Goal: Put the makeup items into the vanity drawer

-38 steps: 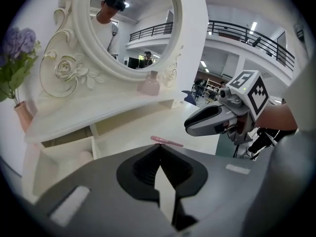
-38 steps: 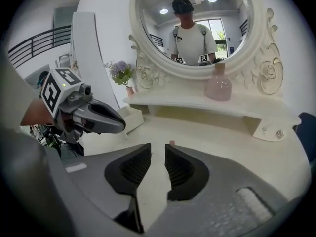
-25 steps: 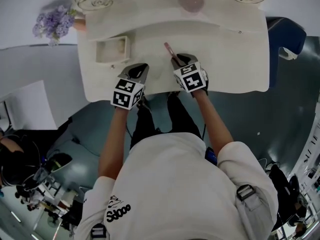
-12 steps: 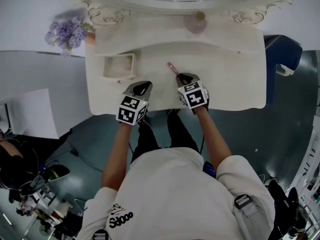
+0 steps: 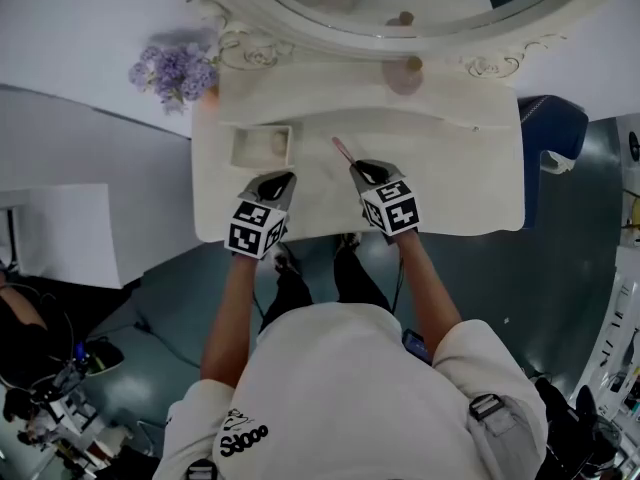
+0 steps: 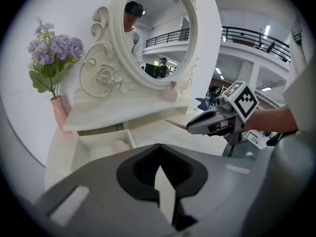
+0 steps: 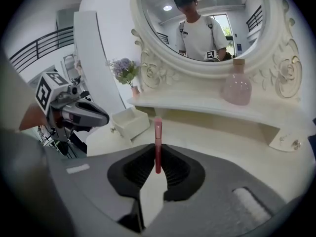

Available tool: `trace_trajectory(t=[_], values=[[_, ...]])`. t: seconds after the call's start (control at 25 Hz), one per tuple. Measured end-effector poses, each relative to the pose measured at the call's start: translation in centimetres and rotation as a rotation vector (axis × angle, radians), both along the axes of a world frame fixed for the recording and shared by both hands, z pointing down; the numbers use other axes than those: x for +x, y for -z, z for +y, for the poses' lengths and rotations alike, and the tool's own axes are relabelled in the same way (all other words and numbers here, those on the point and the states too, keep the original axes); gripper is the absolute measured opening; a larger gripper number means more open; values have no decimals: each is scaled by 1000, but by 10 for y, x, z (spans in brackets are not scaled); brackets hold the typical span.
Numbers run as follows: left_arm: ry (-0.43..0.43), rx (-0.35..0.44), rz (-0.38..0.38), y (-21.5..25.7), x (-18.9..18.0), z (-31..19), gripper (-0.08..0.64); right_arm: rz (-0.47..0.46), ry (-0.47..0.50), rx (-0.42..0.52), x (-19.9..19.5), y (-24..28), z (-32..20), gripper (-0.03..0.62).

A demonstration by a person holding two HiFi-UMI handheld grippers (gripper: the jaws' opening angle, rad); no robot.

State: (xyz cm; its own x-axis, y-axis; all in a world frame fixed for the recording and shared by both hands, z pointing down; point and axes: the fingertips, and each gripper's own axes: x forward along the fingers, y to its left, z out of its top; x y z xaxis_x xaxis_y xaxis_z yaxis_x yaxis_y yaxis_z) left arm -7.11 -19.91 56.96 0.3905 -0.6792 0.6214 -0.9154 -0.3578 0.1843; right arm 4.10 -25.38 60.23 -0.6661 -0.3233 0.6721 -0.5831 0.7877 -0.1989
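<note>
The right gripper (image 7: 158,156) has its jaws clamped on a slim pink makeup brush (image 7: 158,137), which sticks out ahead of them above the white desk (image 5: 450,183). The left gripper (image 6: 159,157) has its jaws pressed together with nothing between them. The small open drawer (image 5: 238,148) lies just beyond the left jaws and to the left of the right jaws, with a pale rounded item (image 5: 277,142) inside. Far beyond the right jaws a pink bottle (image 7: 236,89) stands on the shelf (image 7: 197,105).
</note>
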Motion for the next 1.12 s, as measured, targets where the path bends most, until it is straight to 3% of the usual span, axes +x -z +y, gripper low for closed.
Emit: trace_trajectory(t=[0.6, 0.96, 1.12], values=[[156, 72, -6, 38, -109, 13, 17, 27, 226, 107, -119, 50, 4, 43], [245, 60, 10, 35, -147, 30, 17, 164, 417, 118, -177, 31, 18, 43], [274, 54, 17, 36, -160, 36, 17, 257, 474, 167, -192, 16, 20, 44]])
